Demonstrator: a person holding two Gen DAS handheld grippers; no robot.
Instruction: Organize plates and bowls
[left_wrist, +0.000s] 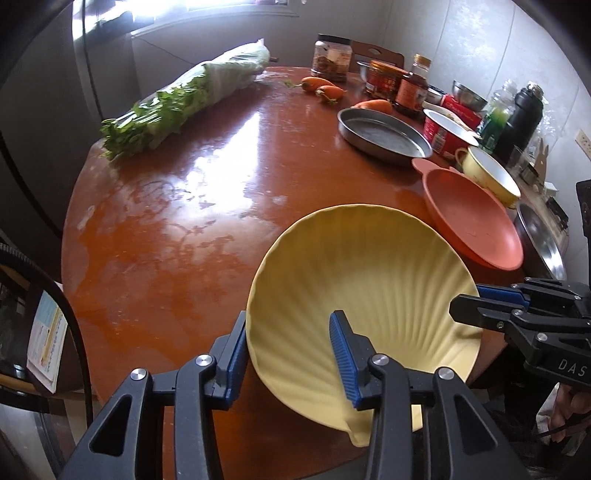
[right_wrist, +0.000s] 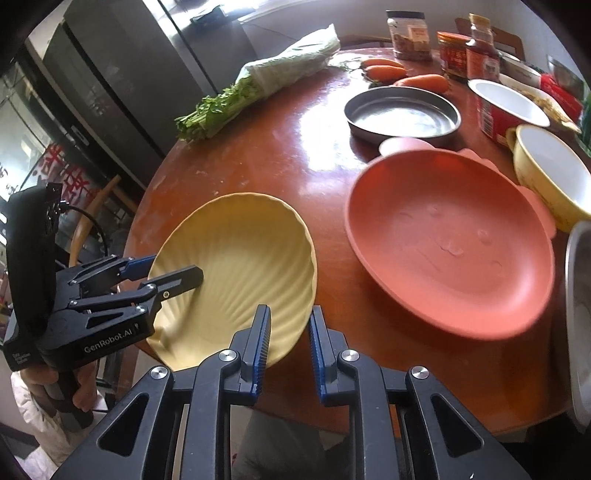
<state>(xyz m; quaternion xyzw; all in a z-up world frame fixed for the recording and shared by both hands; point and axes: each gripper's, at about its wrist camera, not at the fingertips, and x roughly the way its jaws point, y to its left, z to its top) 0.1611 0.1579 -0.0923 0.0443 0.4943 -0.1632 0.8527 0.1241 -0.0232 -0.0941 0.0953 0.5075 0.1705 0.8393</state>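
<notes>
Nearest in, the left gripper (left_wrist: 291, 354) sat clamped on the near rim of the yellow bowl (left_wrist: 369, 280), one pad outside the wall and one inside, so the bowl hung tilted with its ribbed inside facing up and away. The right gripper (right_wrist: 288, 343) pinched the opposite edge, its blue pads drawn close with the thin rim between them; two holds on a wide, light bowl probably kept it from swinging. The bowl hung at the near edge of the counter (left_wrist: 166, 206), seemingly lifted rather than resting flat, though the underside was hidden. Just beyond it lay the orange plate (right_wrist: 450, 243), flat and empty, a likely place to nest or stack. Past that sat a metal pan (right_wrist: 402, 110) and, to the right, a yellow enamel bowl (right_wrist: 554, 177). Farther back, carrots (right_wrist: 384, 70), a wrapped bunch of greens (right_wrist: 266, 81) and jars (right_wrist: 408, 35) crowded the far side.
</notes>
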